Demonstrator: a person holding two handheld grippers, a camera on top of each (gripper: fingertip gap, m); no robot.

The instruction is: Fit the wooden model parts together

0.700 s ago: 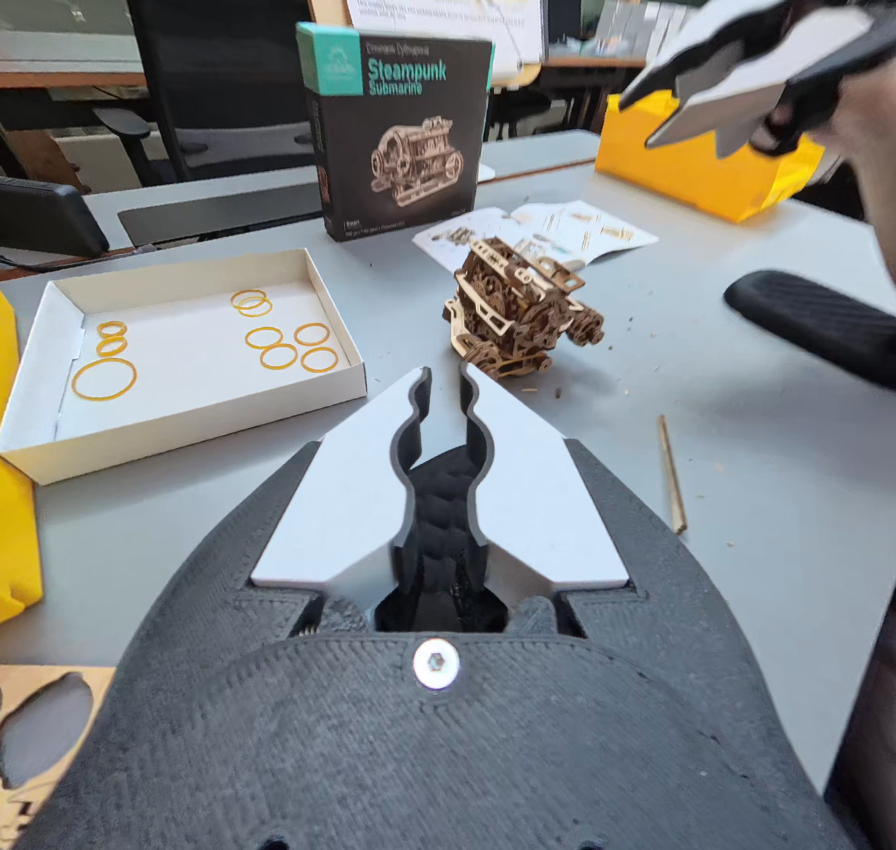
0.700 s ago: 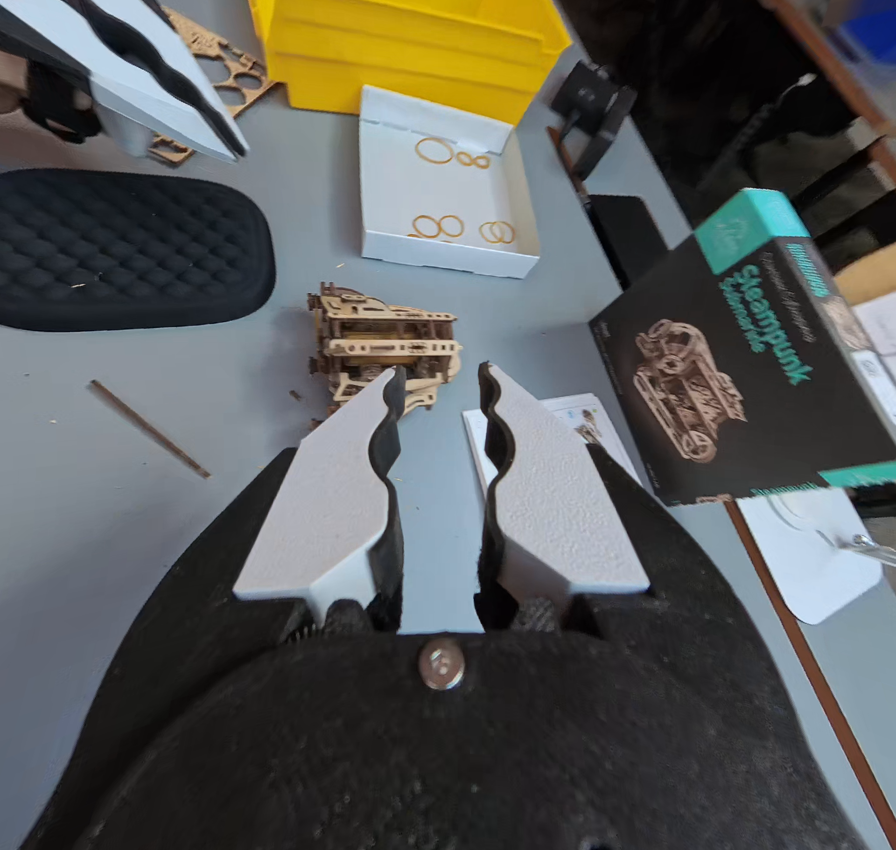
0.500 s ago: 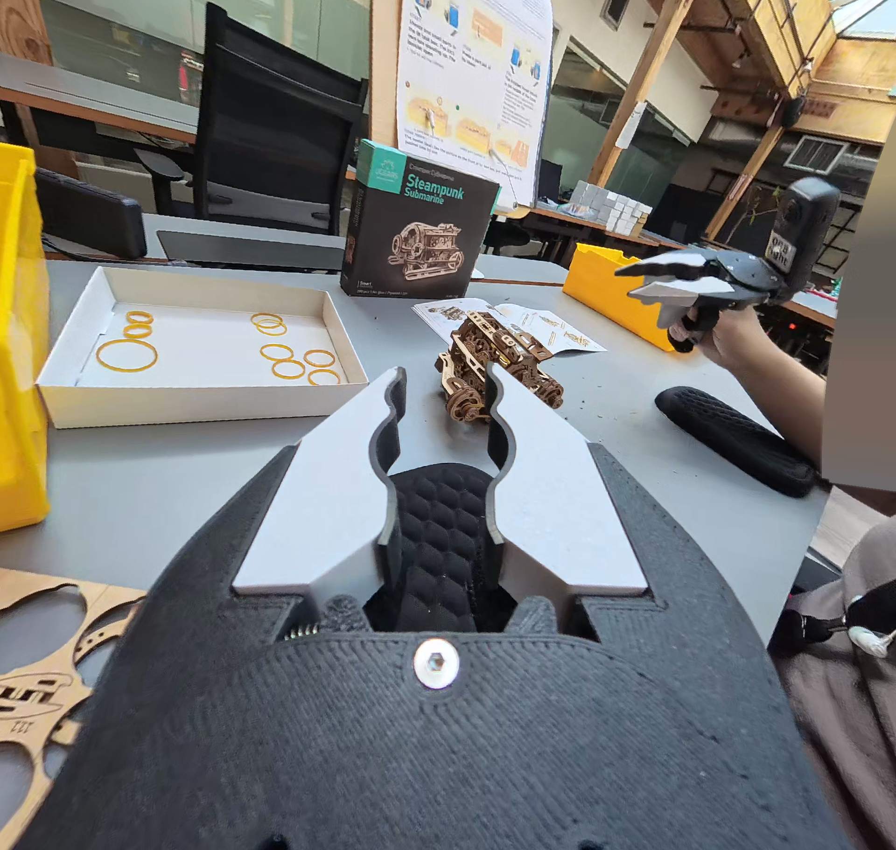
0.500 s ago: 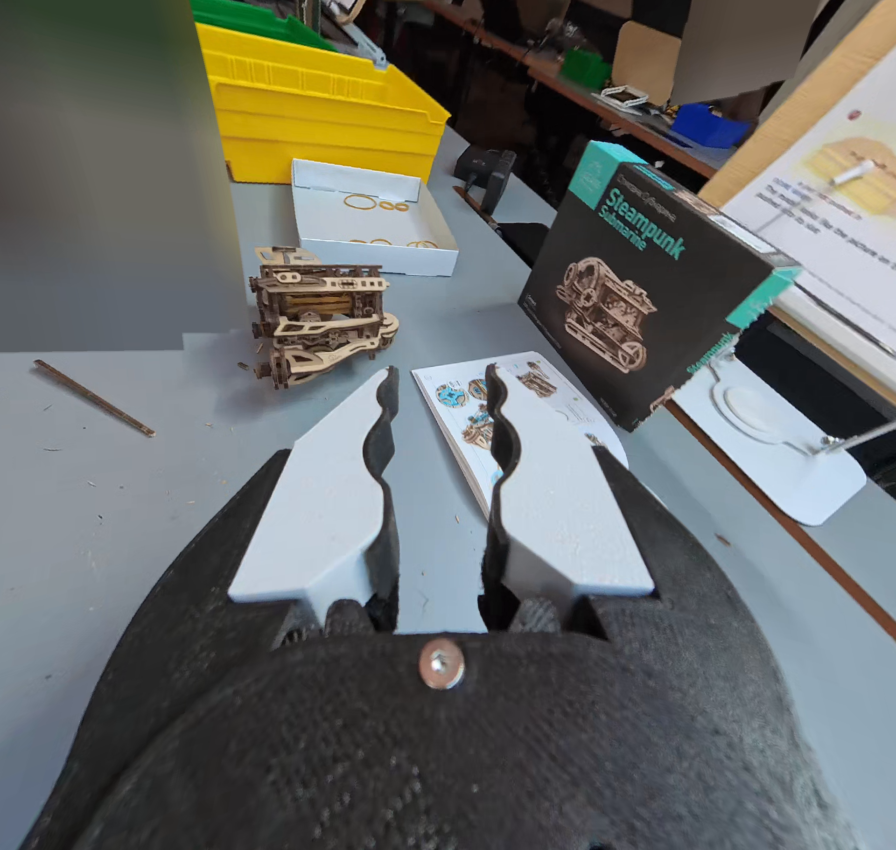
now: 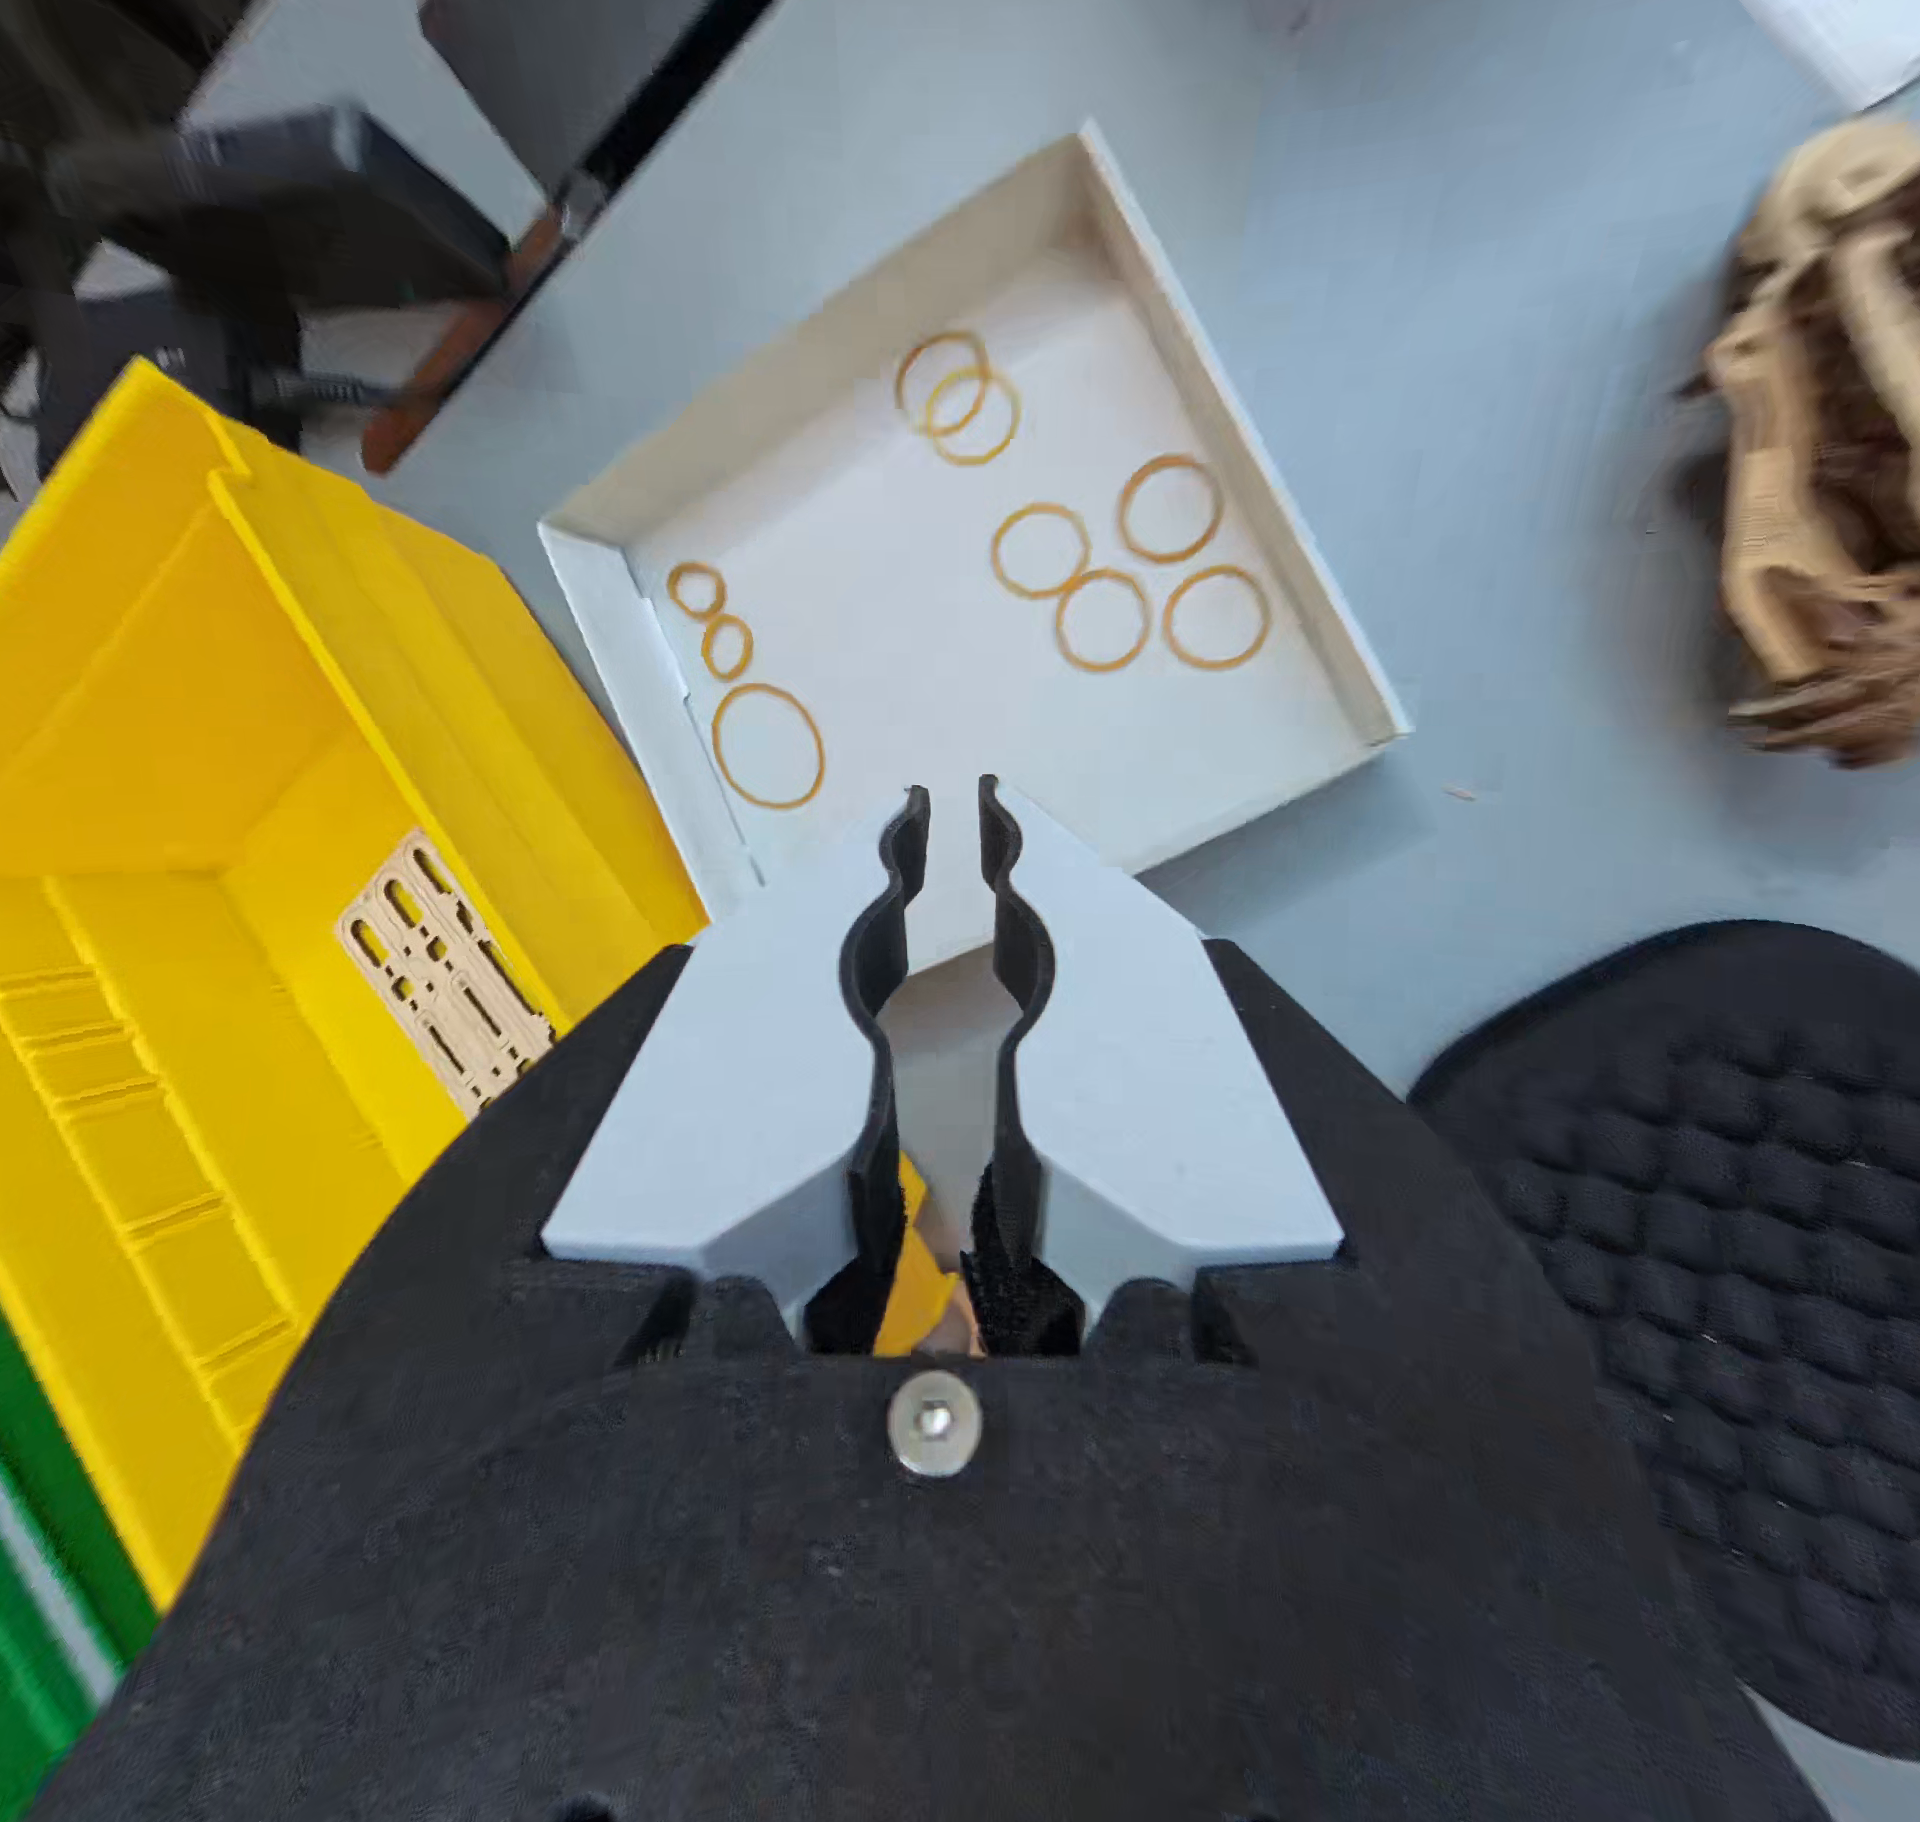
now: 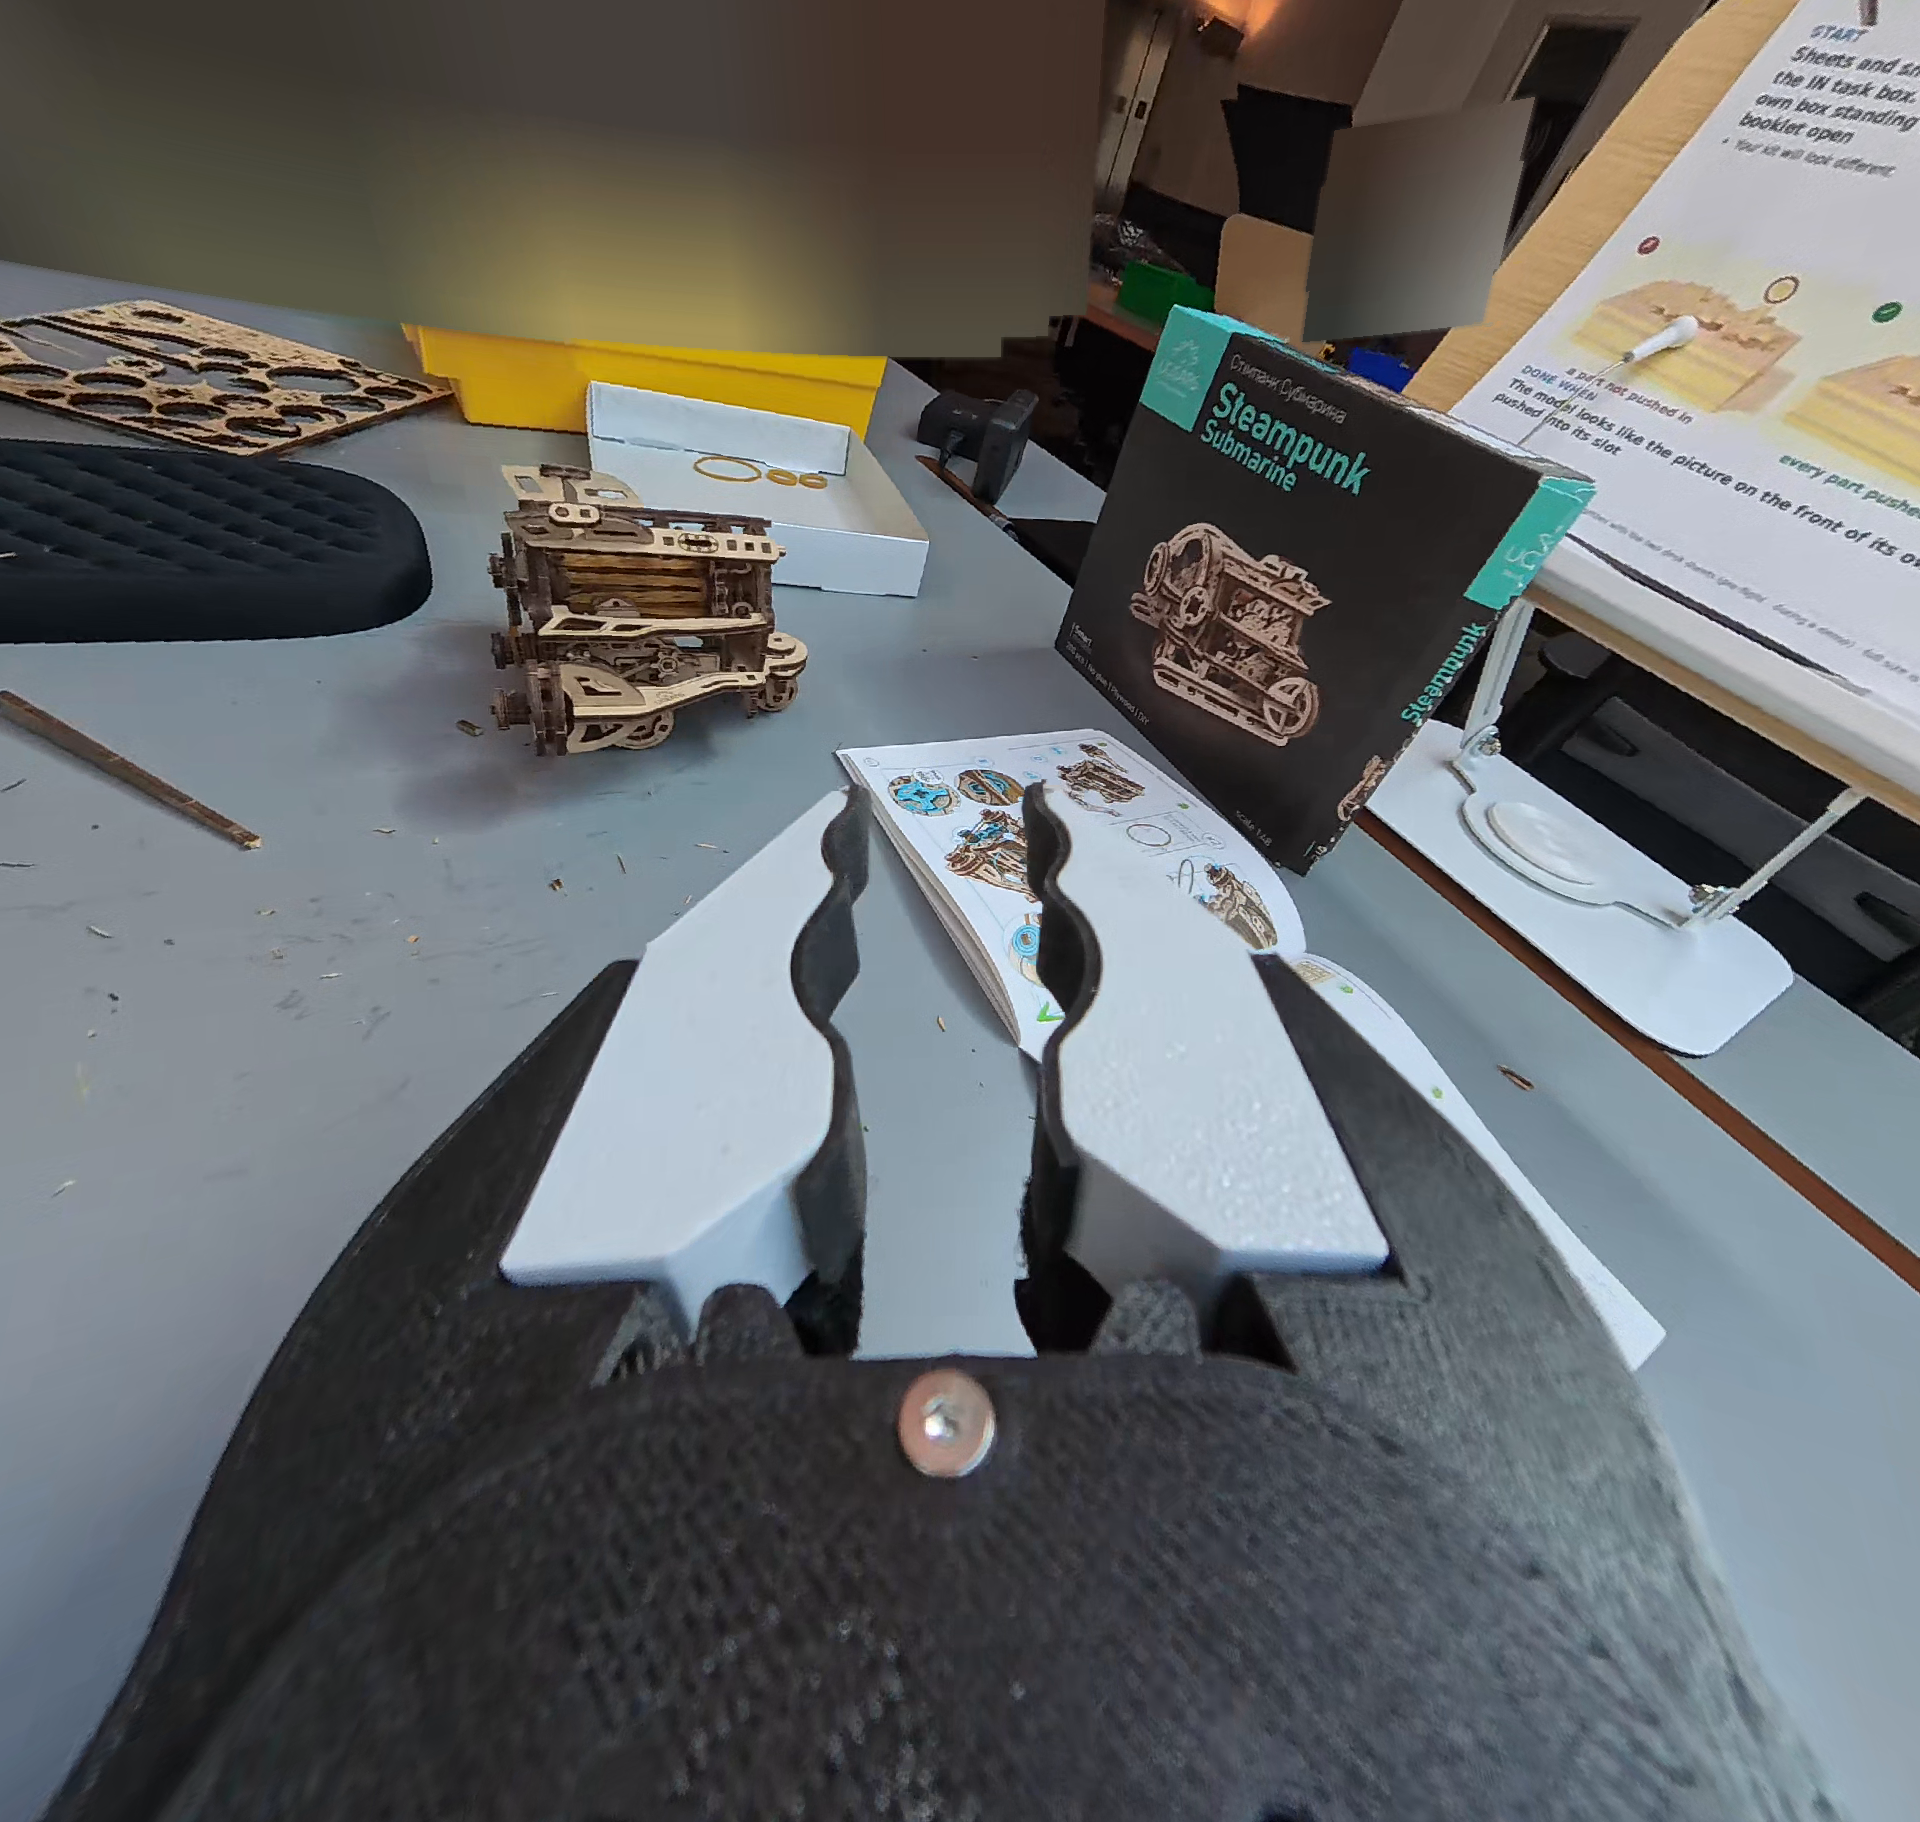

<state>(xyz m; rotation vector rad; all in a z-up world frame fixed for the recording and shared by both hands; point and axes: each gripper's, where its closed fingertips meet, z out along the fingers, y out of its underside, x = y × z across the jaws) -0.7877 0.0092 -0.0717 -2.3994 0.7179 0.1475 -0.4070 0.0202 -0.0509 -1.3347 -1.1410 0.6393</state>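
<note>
The part-built wooden model (image 6: pixel 634 609) stands on the grey table (image 6: pixel 312 941); it shows blurred at the right edge of the left wrist view (image 5: pixel 1829 484). My left gripper (image 5: pixel 951 787) hangs above the near edge of a white tray (image 5: pixel 1340 629) of rubber bands (image 5: pixel 767 746). Its jaws stand a narrow gap apart with nothing between them. My right gripper (image 6: pixel 940 796) is open and empty, low over the table at the left edge of the open booklet (image 6: pixel 1101 816), to the right of the model.
A yellow bin (image 5: pixel 208 733) holding a wooden parts sheet (image 5: pixel 447 993) stands left of the tray. A black pad (image 5: pixel 1714 1253) lies to its right. The kit box (image 6: pixel 1299 609), a thin wooden stick (image 6: pixel 125 770), a cut-out sheet (image 6: pixel 197 380) and a stand with an instruction board (image 6: pixel 1714 401) surround the model. Spacing between my two grippers at the tips: around 40 cm.
My left gripper has swung left and tipped down over the tray, and its jaws have narrowed on nothing. My right gripper has shifted over the booklet and its jaws have closed a little.
</note>
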